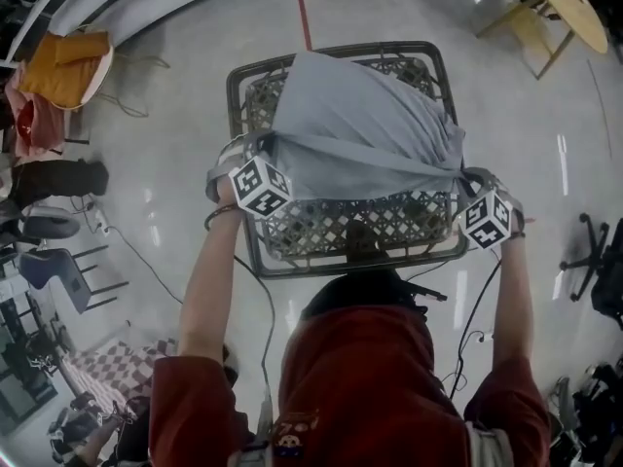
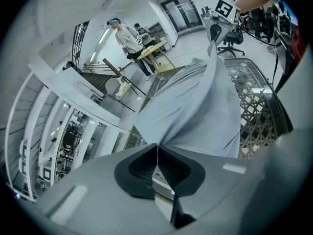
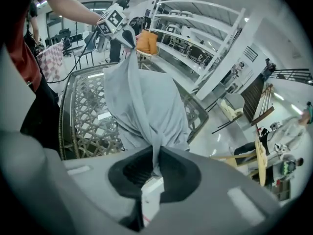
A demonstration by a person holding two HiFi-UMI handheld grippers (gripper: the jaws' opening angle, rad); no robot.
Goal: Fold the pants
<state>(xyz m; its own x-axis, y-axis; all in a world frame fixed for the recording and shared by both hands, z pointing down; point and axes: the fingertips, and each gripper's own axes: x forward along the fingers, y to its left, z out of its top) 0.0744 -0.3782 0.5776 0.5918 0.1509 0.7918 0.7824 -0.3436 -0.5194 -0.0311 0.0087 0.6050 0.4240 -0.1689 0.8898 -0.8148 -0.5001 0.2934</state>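
Pants: the light grey fabric pants (image 1: 360,125) are pinched at two points, one in each pair of jaws, and a taut edge is stretched between them; the rest is spread out beyond the tips.
Left gripper: the left gripper (image 2: 157,148) is clamped tight on a thin gathered fold, from which the cloth fans out ahead.
Right gripper: the right gripper (image 3: 156,155) is closed on a twisted bunch of the same cloth.
Table: a dark metal-framed table with a woven lattice top (image 1: 341,51) is seen below and ahead of both jaws, under the cloth.
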